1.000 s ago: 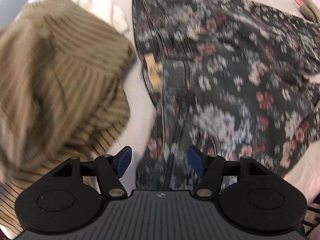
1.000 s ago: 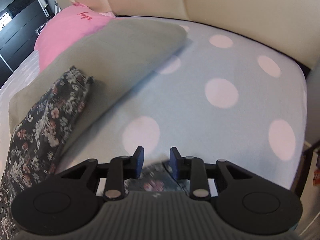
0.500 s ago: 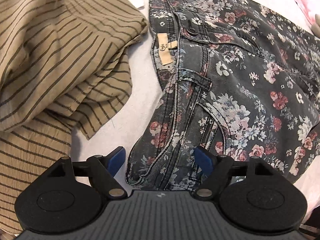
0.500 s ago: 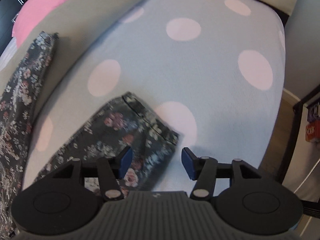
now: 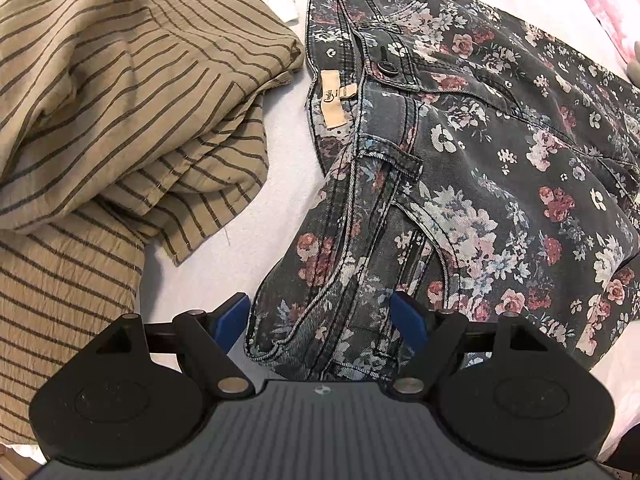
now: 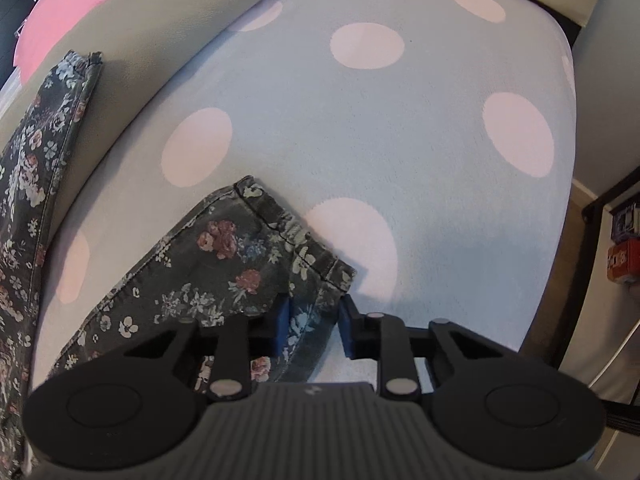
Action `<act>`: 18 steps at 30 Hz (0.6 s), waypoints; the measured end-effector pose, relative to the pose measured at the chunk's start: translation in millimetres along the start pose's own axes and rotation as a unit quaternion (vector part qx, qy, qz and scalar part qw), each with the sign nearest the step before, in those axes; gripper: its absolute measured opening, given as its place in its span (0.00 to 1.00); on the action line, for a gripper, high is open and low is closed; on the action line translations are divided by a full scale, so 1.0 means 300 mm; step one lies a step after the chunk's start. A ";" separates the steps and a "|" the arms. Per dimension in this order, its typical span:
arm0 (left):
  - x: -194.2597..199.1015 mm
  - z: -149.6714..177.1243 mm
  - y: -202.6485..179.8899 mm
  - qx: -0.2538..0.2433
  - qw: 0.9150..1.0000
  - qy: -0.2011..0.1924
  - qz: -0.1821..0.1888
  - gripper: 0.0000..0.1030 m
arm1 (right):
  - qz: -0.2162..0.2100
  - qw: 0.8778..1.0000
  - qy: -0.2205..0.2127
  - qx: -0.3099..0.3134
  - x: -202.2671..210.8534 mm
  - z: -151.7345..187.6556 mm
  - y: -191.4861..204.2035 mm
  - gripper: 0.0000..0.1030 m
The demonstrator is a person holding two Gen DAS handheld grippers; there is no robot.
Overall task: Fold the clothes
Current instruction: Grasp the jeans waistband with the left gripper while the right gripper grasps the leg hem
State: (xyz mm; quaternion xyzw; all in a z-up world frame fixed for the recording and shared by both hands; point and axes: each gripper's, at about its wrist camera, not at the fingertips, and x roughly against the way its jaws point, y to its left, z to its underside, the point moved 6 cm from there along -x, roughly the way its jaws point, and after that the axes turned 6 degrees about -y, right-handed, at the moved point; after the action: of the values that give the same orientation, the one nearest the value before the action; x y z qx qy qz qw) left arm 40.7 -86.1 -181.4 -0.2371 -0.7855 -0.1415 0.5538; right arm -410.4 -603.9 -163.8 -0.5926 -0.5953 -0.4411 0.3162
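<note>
Dark floral jeans (image 5: 480, 160) lie spread on the white sheet, with the waistband and its tan label (image 5: 334, 100) toward the left. My left gripper (image 5: 320, 316) points down over the near waistband corner. Its jaws stand wide, the denim lies between them and the pads do not press on it. In the right wrist view one leg hem (image 6: 240, 264) rests on the dotted blanket (image 6: 400, 140). My right gripper (image 6: 314, 322) straddles that hem's near edge. Its jaws are closing with the fabric between them, and a sliver of gap shows at the right pad. The other leg (image 6: 36, 140) runs along the left.
A crumpled tan striped garment (image 5: 120, 100) lies left of the jeans, across a strip of white sheet (image 5: 288, 132). A grey pillow (image 6: 160, 20) and a pink pillow (image 6: 60, 12) sit at the far left. The bed's edge drops off on the right toward a shelf (image 6: 624, 240).
The left gripper sank toward the waistband corner and its jaws widened around it. The right gripper tipped down over the leg hem, spread its jaws, then narrowed them around the hem's edge.
</note>
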 end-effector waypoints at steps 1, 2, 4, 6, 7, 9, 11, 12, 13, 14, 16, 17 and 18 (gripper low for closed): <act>-0.001 0.000 -0.001 0.000 1.000 0.000 0.000 0.75 | 0.002 1.000 0.001 0.002 -0.001 0.001 -0.001 0.26; -0.003 -0.004 0.009 0.000 1.000 0.000 0.001 0.76 | 0.003 1.000 0.002 0.003 -0.001 0.003 -0.003 0.26; -0.010 -0.012 0.027 0.002 1.000 0.002 0.001 0.79 | 0.006 1.000 0.003 0.005 -0.001 0.007 -0.005 0.26; -0.010 -0.005 0.031 0.005 1.000 0.004 0.001 0.80 | 0.006 1.000 0.002 0.004 0.003 0.007 -0.006 0.26; -0.012 -0.005 0.032 0.005 1.000 0.004 0.001 0.80 | 0.007 1.000 0.002 0.005 0.004 0.008 -0.005 0.26; -0.015 -0.007 0.031 0.006 1.000 0.005 0.001 0.80 | 0.008 1.000 0.001 0.008 0.005 0.008 -0.001 0.25; -0.008 -0.007 0.023 0.002 1.000 0.003 0.007 0.69 | 0.009 1.000 -0.001 0.011 0.007 0.004 0.002 0.21; -0.001 -0.009 0.013 -0.006 1.000 0.000 0.009 0.66 | 0.008 1.000 -0.004 0.011 0.013 0.001 0.005 0.19; 0.007 -0.010 0.002 -0.014 1.000 -0.004 0.011 0.55 | 0.007 1.000 -0.007 0.012 0.022 -0.001 0.009 0.18; 0.016 -0.012 -0.011 -0.022 1.000 -0.009 0.011 0.41 | 0.007 1.000 -0.011 0.012 0.030 -0.003 0.012 0.16; 0.036 -0.020 -0.025 -0.039 0.999 -0.019 -0.009 0.16 | 0.007 1.000 -0.024 0.018 0.057 -0.009 0.024 0.13; 0.048 -0.024 -0.022 -0.040 0.999 -0.019 -0.010 0.13 | 0.008 0.999 -0.031 0.023 0.072 -0.013 0.031 0.13; 0.059 -0.029 -0.019 -0.039 0.999 -0.018 -0.008 0.11 | 0.008 0.999 -0.039 0.027 0.087 -0.016 0.039 0.12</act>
State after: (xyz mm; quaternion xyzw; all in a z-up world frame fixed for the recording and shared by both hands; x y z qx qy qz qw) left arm 39.9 -91.2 -161.5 -0.2548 -0.7912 -0.1718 0.5287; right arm -402.3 -598.3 -136.6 -0.6054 -0.6138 -0.3990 0.3122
